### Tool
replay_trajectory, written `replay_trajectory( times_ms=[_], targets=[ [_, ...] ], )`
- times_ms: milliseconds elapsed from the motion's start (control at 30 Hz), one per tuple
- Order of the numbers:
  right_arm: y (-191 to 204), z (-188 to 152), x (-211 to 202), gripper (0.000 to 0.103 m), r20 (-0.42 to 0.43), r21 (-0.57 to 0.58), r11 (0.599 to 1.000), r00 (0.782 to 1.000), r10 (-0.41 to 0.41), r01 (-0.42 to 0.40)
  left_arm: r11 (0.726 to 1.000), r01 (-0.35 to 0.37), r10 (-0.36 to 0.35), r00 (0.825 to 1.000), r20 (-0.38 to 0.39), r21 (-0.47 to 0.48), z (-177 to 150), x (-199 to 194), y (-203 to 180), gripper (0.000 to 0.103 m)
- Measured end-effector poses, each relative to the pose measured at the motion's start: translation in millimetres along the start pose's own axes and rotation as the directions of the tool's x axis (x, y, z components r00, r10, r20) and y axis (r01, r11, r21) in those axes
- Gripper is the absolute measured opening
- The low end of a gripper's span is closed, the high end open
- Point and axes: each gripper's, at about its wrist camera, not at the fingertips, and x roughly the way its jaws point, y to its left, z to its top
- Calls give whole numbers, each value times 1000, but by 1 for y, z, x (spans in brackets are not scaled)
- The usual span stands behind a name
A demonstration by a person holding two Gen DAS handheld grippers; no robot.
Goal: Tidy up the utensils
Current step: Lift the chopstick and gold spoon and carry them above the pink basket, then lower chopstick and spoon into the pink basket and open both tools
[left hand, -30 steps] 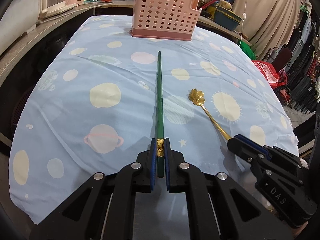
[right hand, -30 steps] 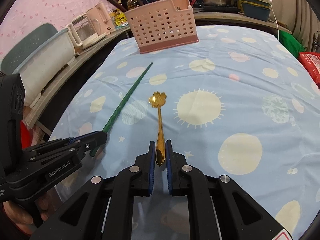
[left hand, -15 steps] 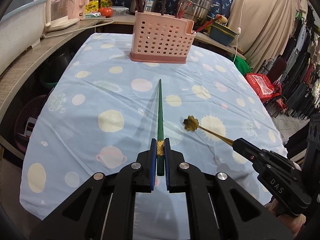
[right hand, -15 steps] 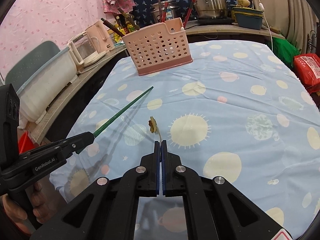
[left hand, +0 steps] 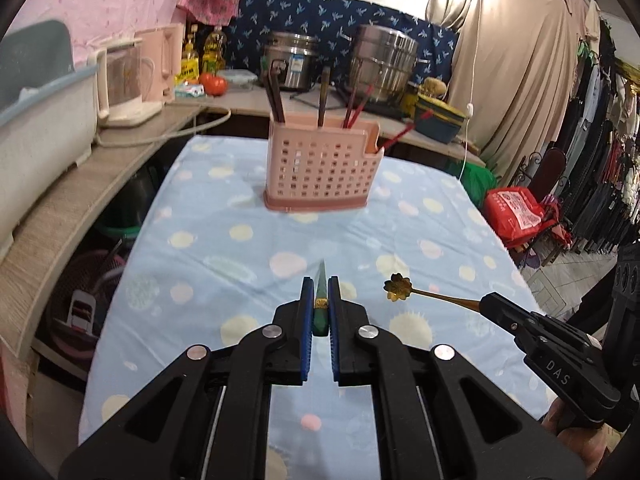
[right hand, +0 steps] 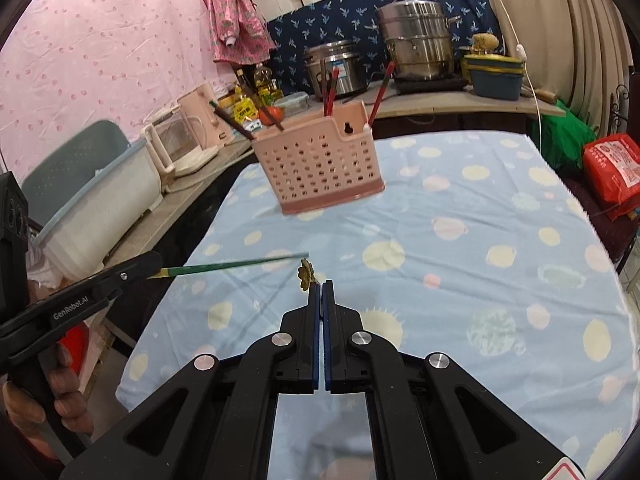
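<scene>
My left gripper [left hand: 321,286] is shut on the thick end of a green chopstick [left hand: 321,293], held in the air and pointing at the pink perforated utensil holder [left hand: 322,172]. In the right wrist view the chopstick [right hand: 236,266] juts rightward from the left gripper [right hand: 154,266]. My right gripper [right hand: 321,285] is shut on the handle of a gold spoon with a flower-shaped bowl [right hand: 305,274], also lifted off the cloth. In the left wrist view the spoon [left hand: 398,287] sticks out leftward from the right gripper [left hand: 486,303]. The holder [right hand: 320,166] stands upright at the table's far end with several chopsticks in it.
The table [left hand: 224,248] carries a light blue cloth with planets and suns. A counter behind holds steel pots [left hand: 382,62], a pink kettle [left hand: 132,80] and oil bottles. A white tub [right hand: 100,204] sits on the left shelf, a red bag [left hand: 514,216] on the right.
Both grippers have lifted their utensils off the cloth and risen. The right gripper's jaws closed fully on the spoon handle. The holder now sits lower in both views.
</scene>
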Motion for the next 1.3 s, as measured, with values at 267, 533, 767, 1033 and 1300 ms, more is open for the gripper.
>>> replay_trajectory(
  times_ms=[267, 533, 767, 1033, 1300],
  targets=[
    [-3, 60, -4, 1, 91, -49, 999, 996, -4, 9, 999, -13, 6, 989, 148, 46, 71, -21, -14, 7],
    [1, 119, 6, 1, 135, -109, 994, 991, -17, 32, 996, -49, 27, 958, 284, 70, 143, -38, -22, 7],
    [16, 169, 26, 1, 146, -176, 981, 988, -50, 76, 995, -84, 54, 917, 394, 58, 214, -50, -21, 7],
    [35, 206, 67, 1, 83, -215, 973, 994, -65, 81, 990, -131, 92, 891, 445, 56, 278, -37, -21, 7],
    [38, 217, 119, 1, -28, -235, 969, 996, -81, 72, 990, -136, 107, 908, 406, 45, 294, 3, -10, 7]
  ],
)
